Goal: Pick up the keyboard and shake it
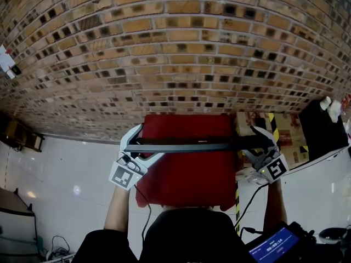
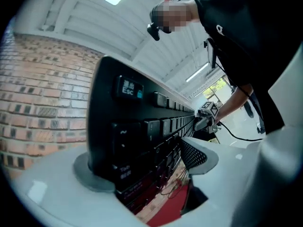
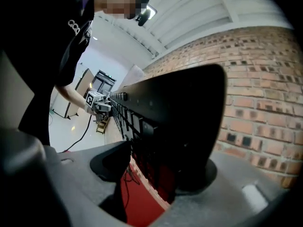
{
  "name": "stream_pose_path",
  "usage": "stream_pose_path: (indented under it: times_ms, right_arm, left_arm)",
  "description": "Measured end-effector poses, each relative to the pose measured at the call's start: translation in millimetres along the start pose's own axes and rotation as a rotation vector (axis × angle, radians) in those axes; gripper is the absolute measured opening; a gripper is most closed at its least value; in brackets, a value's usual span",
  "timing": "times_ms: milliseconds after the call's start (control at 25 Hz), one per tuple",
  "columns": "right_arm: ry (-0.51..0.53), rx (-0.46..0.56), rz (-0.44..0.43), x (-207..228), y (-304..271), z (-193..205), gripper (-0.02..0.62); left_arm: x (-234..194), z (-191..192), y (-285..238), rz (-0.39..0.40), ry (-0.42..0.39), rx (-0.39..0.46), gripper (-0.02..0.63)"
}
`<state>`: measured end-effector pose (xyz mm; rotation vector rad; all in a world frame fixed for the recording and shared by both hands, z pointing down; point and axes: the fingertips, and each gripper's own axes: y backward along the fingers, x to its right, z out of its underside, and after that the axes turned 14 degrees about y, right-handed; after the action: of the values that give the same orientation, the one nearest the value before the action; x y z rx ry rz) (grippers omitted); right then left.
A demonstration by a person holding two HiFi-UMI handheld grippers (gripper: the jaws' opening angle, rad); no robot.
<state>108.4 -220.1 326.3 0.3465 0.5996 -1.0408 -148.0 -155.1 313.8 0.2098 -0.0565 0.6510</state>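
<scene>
A black keyboard (image 1: 186,144) hangs edge-on above a red-topped table (image 1: 186,174), spanning between my two grippers. My left gripper (image 1: 134,140) is shut on its left end, where the Esc key (image 2: 128,88) shows; the grey pad presses the keyboard's back and the mesh pad (image 2: 199,154) presses the keys. My right gripper (image 1: 263,142) is shut on the right end (image 3: 175,122), with a pad on each face. In each gripper view the keyboard (image 2: 137,126) runs away toward the other gripper. The key side faces me.
A brick wall (image 1: 175,48) rises right behind the table. A cardboard box with yellow-black tape (image 1: 285,130) and a black case (image 1: 323,130) stand at the right. A device with a lit screen (image 1: 274,244) sits at the bottom right. Cables trail over the white floor (image 1: 71,174).
</scene>
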Motion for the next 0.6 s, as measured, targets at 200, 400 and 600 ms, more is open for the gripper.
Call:
stream_pose_path:
  times_ms: [200,400,600]
  right_arm:
    - [-0.019,-0.095,-0.094,-12.3,-25.1,25.6,0.273]
    - [0.048,0.049,-0.038,1.3,-31.9,-22.9,0.276]
    - [0.076,0.010,-0.081,-3.8,-44.4,-11.8,0.276]
  left_arm:
    - [-19.6,35.7,9.2,-0.033,0.121,-0.059,0.422]
    - [-14.6,5.5,24.8,-0.067,0.034,0.022,0.422]
    - [-25.9,19.4,30.0,-0.100,0.044,0.013,0.420]
